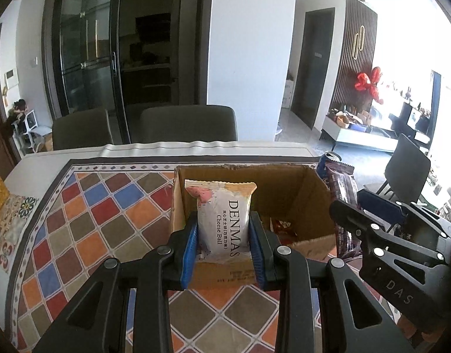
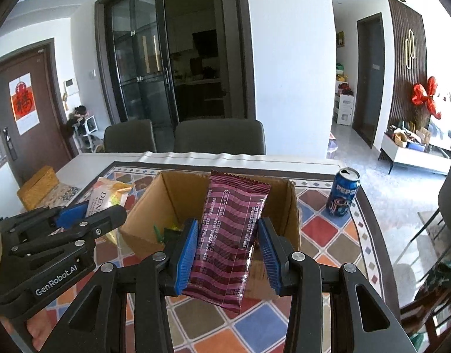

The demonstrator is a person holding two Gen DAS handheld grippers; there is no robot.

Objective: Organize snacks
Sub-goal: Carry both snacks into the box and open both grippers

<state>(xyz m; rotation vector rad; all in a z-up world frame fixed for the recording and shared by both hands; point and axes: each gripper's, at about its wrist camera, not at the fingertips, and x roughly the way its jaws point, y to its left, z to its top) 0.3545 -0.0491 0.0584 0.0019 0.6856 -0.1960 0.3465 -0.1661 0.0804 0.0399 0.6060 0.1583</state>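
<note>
In the left wrist view, the left gripper [image 1: 224,248] was clamped on a white snack packet [image 1: 222,220] printed "DENMAS Cheese Ball", its blue pads pressing the packet's two long sides. The packet stood upright, held over the near left part of an open cardboard box [image 1: 296,188] that sat on a bench [image 1: 78,206] covered with a cloth of coloured diamond tiles. Some wrappers lay at the bottom of the box, too dim to identify. To the right of the box, the right gripper [image 1: 347,206] came in from the side, holding a dark maroon bar [image 1: 343,194] upright near the box's right wall; the top of a blue can [image 1: 328,160] showed just behind the bar. Two grey chairs [image 1: 187,123] stood at the far side of the bench. In the right wrist view, the right gripper [image 2: 228,250] was clamped on the maroon striped bar [image 2: 230,235], which rose tilted slightly to the right in front of the box [image 2: 178,194], its top edge level with the box's far rim. Green wrappers showed inside the box at the lower left. The left gripper [image 2: 87,214] sat to the left of the box with the white packet [image 2: 106,194] in its grip. The blue Pepsi can [image 2: 343,192], its tab opened, stood upright on the cloth to the right of the box, apart from it.
</note>
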